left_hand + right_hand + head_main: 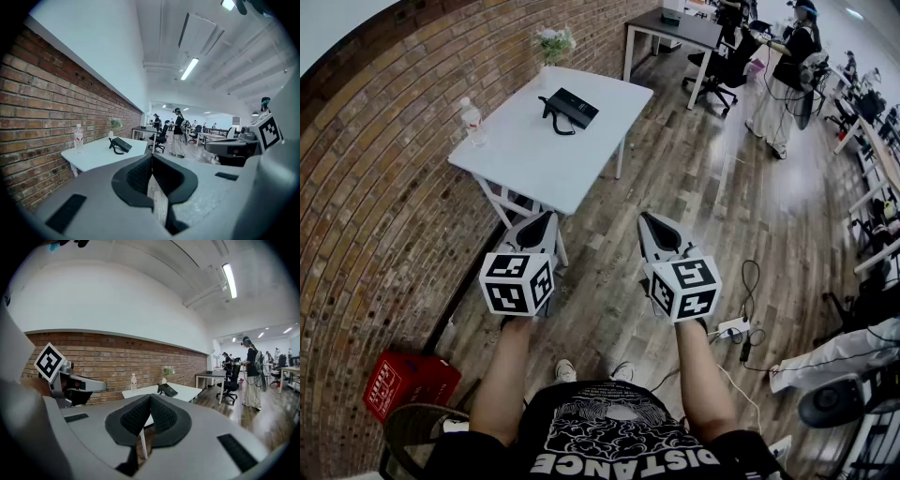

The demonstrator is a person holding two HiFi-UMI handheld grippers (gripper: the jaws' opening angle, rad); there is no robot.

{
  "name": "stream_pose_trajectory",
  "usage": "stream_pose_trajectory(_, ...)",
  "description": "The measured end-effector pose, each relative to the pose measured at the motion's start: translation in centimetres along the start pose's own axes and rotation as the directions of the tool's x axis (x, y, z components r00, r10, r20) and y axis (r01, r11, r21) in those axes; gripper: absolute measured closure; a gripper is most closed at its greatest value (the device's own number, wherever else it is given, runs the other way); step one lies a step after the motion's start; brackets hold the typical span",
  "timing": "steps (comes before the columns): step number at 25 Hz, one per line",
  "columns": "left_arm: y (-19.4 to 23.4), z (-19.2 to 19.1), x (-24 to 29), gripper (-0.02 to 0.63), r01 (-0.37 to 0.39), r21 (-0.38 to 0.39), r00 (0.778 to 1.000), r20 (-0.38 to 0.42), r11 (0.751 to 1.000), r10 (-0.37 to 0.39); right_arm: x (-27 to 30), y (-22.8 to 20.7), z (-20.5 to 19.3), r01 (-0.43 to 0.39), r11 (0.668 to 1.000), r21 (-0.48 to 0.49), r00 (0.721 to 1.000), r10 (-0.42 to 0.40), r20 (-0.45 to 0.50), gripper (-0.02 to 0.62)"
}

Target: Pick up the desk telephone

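A black desk telephone point(569, 109) with a coiled cord lies on a white table point(525, 157) against the brick wall, well ahead of both grippers. It also shows small in the left gripper view as the telephone point(120, 145) and in the right gripper view as the telephone point(167, 390). My left gripper point(547, 217) and right gripper point(644, 218) are held side by side over the wood floor, short of the table. Both are shut with nothing between their jaws. The left gripper point(152, 157) and the right gripper point(150, 397) each show their pads meeting.
A clear water bottle point(472, 119) stands at the table's left corner and a small vase of flowers point(553, 43) at its far end. A red crate point(405, 384) sits by the wall. A power strip point(732, 329) and cables lie on the floor at right. People and desks fill the far office.
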State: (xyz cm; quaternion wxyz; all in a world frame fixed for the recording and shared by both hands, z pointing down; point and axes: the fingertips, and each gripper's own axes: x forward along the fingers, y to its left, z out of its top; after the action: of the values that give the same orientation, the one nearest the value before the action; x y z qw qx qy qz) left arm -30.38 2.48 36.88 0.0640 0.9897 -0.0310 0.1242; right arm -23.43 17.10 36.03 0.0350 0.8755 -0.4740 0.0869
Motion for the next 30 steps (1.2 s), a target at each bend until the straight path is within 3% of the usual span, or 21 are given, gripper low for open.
stream_pose_trajectory(17,-6.8,-1.2,6.6,0.595,-0.001,-0.017,0.999,-0.033,1.000,0.001,-0.5,-7.8,-2.2,-0.088,0.996,0.008,0.996,0.088,-0.029,0.592)
stream_pose_trajectory(23,-7.0,-0.9,8.6,0.566,-0.011,-0.028,0.999,-0.034,1.000,0.010,0.8,-9.7,-1.7,-0.113,0.994,0.014,0.993,0.113,-0.021,0.566)
stream_pose_trajectory(30,-4.5,-0.2,12.9,0.528,-0.028,-0.039,0.999,-0.026,0.999,0.027,5.2,-11.6,-1.5,-0.134,0.991,-0.003,0.991,0.134,-0.025,0.553)
